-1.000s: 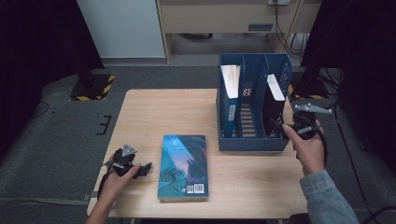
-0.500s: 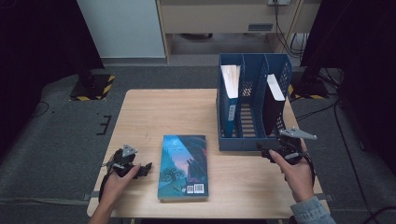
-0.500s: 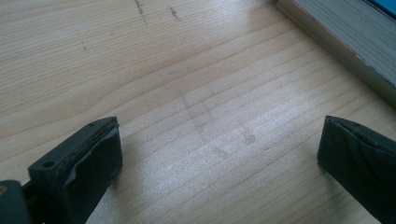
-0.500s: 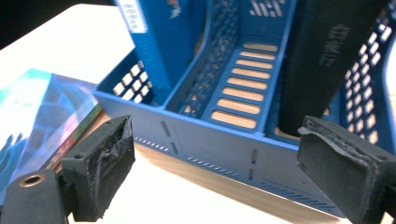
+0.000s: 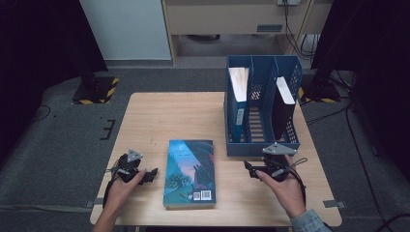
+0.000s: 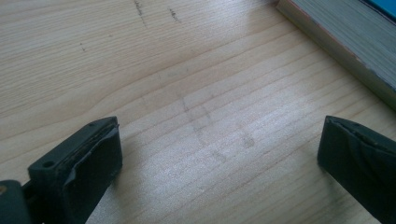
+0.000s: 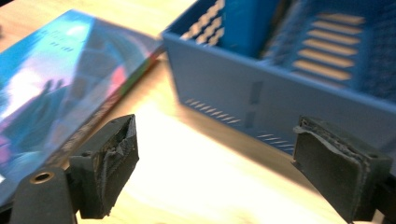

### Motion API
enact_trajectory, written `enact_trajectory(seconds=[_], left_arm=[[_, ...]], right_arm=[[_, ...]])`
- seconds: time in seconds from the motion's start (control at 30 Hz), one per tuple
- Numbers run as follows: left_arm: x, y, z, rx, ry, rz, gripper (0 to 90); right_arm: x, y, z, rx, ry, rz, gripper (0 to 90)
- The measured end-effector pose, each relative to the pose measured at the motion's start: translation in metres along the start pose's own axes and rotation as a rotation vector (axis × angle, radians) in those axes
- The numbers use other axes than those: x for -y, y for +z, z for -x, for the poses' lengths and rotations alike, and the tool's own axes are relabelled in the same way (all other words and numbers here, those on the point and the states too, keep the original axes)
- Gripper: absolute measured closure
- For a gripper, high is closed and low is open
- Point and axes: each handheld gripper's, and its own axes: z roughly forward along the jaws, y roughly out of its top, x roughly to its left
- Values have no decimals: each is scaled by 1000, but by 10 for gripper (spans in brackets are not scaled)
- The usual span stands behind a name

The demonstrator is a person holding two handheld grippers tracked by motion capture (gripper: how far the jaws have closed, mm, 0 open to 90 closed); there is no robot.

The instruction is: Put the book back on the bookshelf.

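Lying flat near the front edge of the bench [image 5: 159, 116], cover up, the paperback book [image 5: 189, 172] sits between both hands, seemingly placed for a two-sided pickup. The left claw [image 5: 151, 174] rests just off the book's left edge, jaws spread with only bare wood between them. The right claw [image 5: 249, 170] points toward the book from the front right corner of the bench, just before the blue file organizer [image 5: 261, 111]; its jaws have just been closing slightly yet stand wide and empty.
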Motion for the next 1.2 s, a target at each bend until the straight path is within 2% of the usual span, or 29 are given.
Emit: enact_trajectory(seconds=[0.07,0.27,0.3,0.4,0.5,0.53,0.6,0.67,0.77,0.83,0.9,0.93,1.0,1.03,1.07,1.13,1.2], left_arm=[[0,0,0,3,2,0,0],[-1,0,-1,16,13,-4,0],[-1,0,-1,16,13,-4,0],[-2,0,-1,19,17,-12,8],[-3,-2,-1,25,14,-11,29],[-4,-5,-1,27,-2,1,29],[-6,-7,0,31,-9,13,42],[-9,-15,5,35,-10,35,49],[-13,-29,10,39,-44,73,85],[-15,-36,16,69,-55,100,105],[-18,-41,25,109,-56,105,116],[-18,-41,25,109,-56,105,120],[-20,-40,44,165,-9,106,130],[-20,-40,44,165,-9,106,138],[-21,-39,51,180,4,105,138],[-23,-34,66,205,56,92,198],[-22,-32,72,223,77,81,249]], right_arm=[[1,5,-5,-24,18,-8,145],[-1,17,-20,-41,-38,-23,151],[-1,17,-20,-41,-38,-23,151],[-1,27,-32,-72,-36,-25,139],[-1,33,-40,-76,-44,-30,145],[-1,39,-49,-90,-64,-42,157],[-1,44,-59,-121,-75,-55,206],[0,49,-70,-152,-94,-71,221],[2,55,-85,-195,-124,-95,265],[4,58,-92,-229,-139,-110,269],[4,59,-95,-261,-142,-112,269],[4,59,-95,-261,-142,-112,269],[6,62,-100,-295,-149,-124,261],[7,62,-102,-295,-149,-126,261],[7,62,-102,-295,-149,-126,261],[9,64,-107,-313,-156,-140,247],[10,67,-108,-325,-152,-155,235]])
